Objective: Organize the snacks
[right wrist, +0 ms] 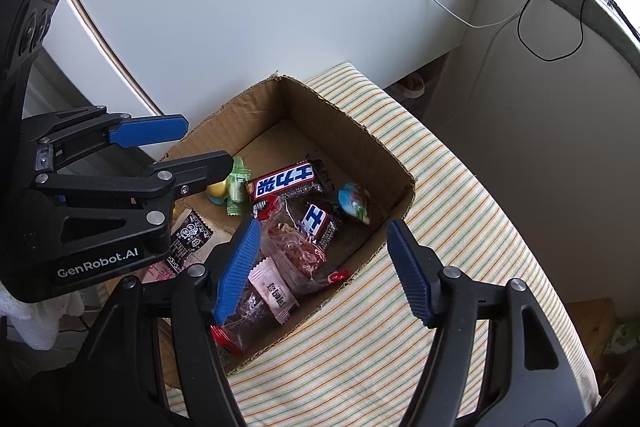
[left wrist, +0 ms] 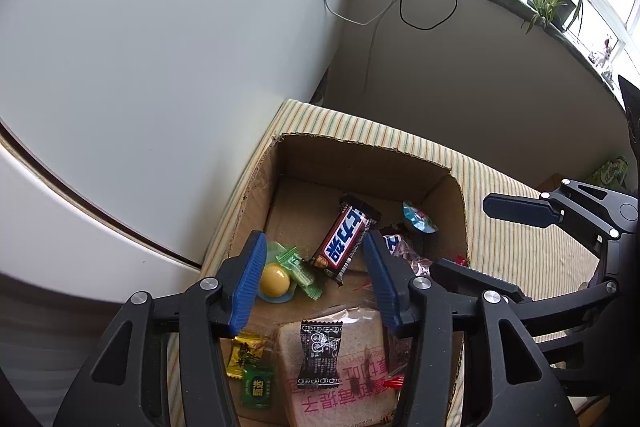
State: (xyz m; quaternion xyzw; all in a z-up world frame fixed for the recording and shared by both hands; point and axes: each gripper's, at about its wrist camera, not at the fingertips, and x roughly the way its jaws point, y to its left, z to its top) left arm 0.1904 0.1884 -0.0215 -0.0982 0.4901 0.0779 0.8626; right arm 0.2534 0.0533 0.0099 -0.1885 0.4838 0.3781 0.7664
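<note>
We find the left tongs (left wrist: 316,277) spread wide and gripping nothing, hanging above the near half of the open brown cardboard box (left wrist: 360,155). The right tongs (right wrist: 324,267) are likewise parted and empty, straddling the box's near right wall, one blue pad inside, the other over the striped cloth of the table (right wrist: 460,187).

Contents, as seen from the left wrist: a long brown chocolate bar with a blue-and-white label (left wrist: 344,241) lies between the left pads, tilted, clear of both. Beside it sit a yellow round sweet in a blue cup (left wrist: 275,281) and a green twisted candy wrapper (left wrist: 298,269), touching one another. Nearer the camera lies a clear packet of sliced bread with pink lettering (left wrist: 340,387), a small black sachet (left wrist: 320,355) resting on top. From the right wrist we note a smaller bar of the same brand (right wrist: 318,221), a clear bag of reddish dried meat (right wrist: 296,247), a pale pink sachet (right wrist: 274,293) and a blue-green foil sweet (right wrist: 354,205) near the far right wall.

We judge the snacks to be gathered in the box already; what remains is tidying. We advise closing across the long bar's narrow width, descending squarely so the pads miss the green wrapper. Slippery film calls for a firm grip. The right tongs should keep clear of the box wall.
</note>
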